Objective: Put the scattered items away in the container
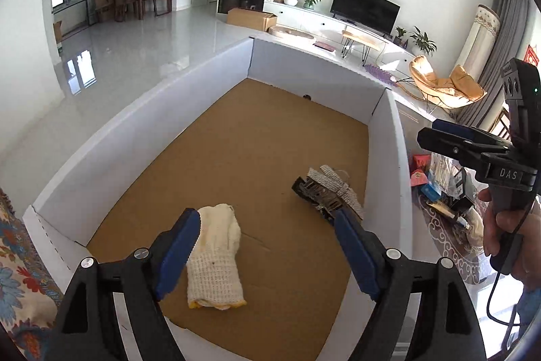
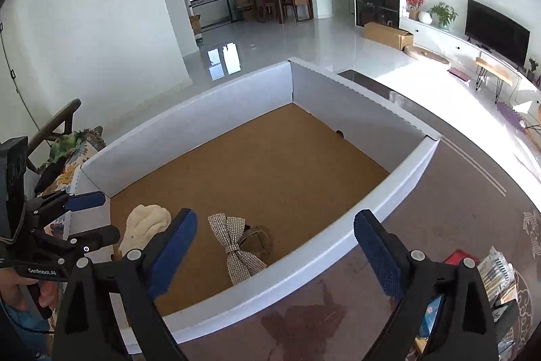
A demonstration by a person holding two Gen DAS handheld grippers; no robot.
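A white-walled cardboard box (image 1: 152, 124) with a brown floor fills the left wrist view. On that floor lie a cream knitted glove (image 1: 216, 259) and a rhinestone bow hair clip (image 1: 329, 192). My left gripper (image 1: 267, 219) hangs open over the box, its left pad just above the glove without pressing it. In the right wrist view the box (image 2: 338, 246), the glove (image 2: 145, 225) and the bow (image 2: 236, 246) show again. My right gripper (image 2: 275, 217) is open and empty over the box's near wall. Each gripper also shows in the other's view: the right gripper (image 1: 427, 132) and the left gripper (image 2: 101, 219).
Several loose packets and small boxes (image 1: 439, 178) lie on the patterned tablecloth right of the box, also seen as a pile (image 2: 490, 276). A floral cloth (image 1: 20, 259) lies left of the box, beside a wooden chair (image 2: 57, 120). A living room lies beyond.
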